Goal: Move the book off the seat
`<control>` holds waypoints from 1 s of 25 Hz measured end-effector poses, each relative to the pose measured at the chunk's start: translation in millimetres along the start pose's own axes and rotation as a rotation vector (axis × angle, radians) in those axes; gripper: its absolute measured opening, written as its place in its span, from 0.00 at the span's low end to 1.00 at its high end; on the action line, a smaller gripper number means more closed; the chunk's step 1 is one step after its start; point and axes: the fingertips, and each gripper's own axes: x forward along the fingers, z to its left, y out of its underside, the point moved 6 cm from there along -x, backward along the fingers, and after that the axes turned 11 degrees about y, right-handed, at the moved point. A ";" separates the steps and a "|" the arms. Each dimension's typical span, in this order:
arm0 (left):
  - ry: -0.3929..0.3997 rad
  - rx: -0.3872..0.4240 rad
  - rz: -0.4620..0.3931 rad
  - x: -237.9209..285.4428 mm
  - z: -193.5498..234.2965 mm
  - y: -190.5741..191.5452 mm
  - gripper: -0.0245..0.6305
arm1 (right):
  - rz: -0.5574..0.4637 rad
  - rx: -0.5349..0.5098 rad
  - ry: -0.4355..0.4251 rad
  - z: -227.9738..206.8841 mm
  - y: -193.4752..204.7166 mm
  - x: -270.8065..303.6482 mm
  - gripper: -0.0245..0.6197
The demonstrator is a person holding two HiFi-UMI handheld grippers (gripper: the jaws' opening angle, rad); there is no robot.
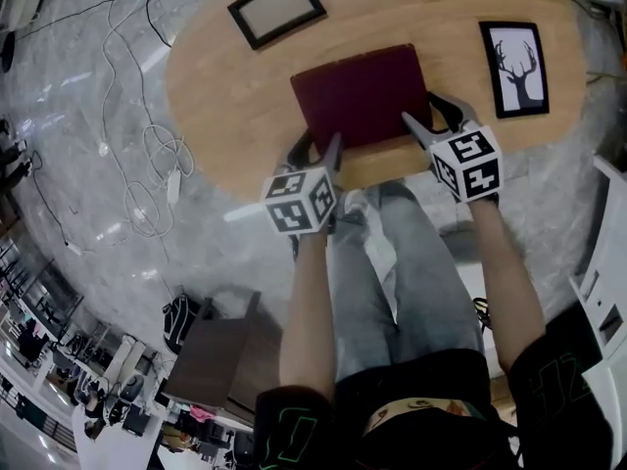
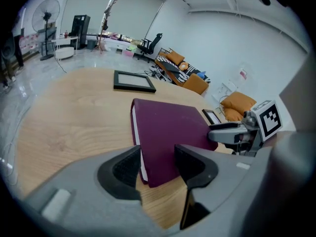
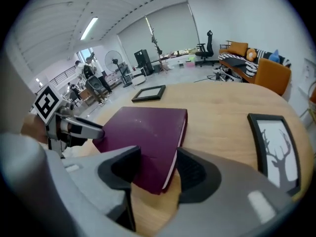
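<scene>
maroon was the colour of the book [image 1: 362, 91], which was seen lying closed and flat on the oval wooden seat [image 1: 220, 96], close to its near edge. the book's two near corners were each straddled by a gripper. the left gripper [image 1: 315, 150] was held at the near left corner, pointed steeply down. in the left gripper view that corner was seen between the jaws, which were spread apart. a gap appeared to be left between the pads and the cover, though contact at the page edge could not be ruled out. the right gripper [image 1: 429, 116] was placed at the near right corner. its jaws were likewise parted wide around the corner, with nothing clamped.

a black frame with a pale blank panel [image 1: 277, 8] was laid flat on the seat beyond the book, towards the far left, well apart from it. a second black frame with an antler silhouette [image 1: 514, 69] was set to the right of the book, near it but not touching. white cables [image 1: 137, 164] were strewn over the grey floor [image 1: 69, 86] to the left of the seat. the person's legs [image 1: 392, 262] were seen below the seat's near edge, between the two forearms.
</scene>
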 end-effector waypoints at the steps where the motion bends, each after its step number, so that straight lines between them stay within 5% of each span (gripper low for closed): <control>1: -0.021 0.002 -0.006 -3.6 -0.7 -2.3 0.37 | 0.002 -0.016 0.014 -1.2 -2.6 -2.3 0.39; 6: -0.057 0.003 -0.082 -33.5 -12.3 -35.1 0.29 | -0.056 -0.023 0.013 -4.2 -39.5 -25.9 0.36; 11: -0.038 0.090 -0.166 -76.1 -33.1 -87.9 0.20 | -0.173 0.009 -0.006 9.3 -90.4 -62.0 0.04; 14: -0.041 0.115 -0.250 -106.3 -46.5 -117.9 0.05 | -0.234 0.041 -0.040 23.0 -119.9 -90.1 0.04; 23: 0.015 0.200 -0.446 -185.1 -127.6 -226.1 0.05 | -0.450 0.185 0.068 2.6 -224.5 -194.4 0.04; 25: -0.014 0.217 -0.517 -204.9 -140.3 -241.9 0.05 | -0.497 0.142 0.116 3.8 -250.0 -218.4 0.04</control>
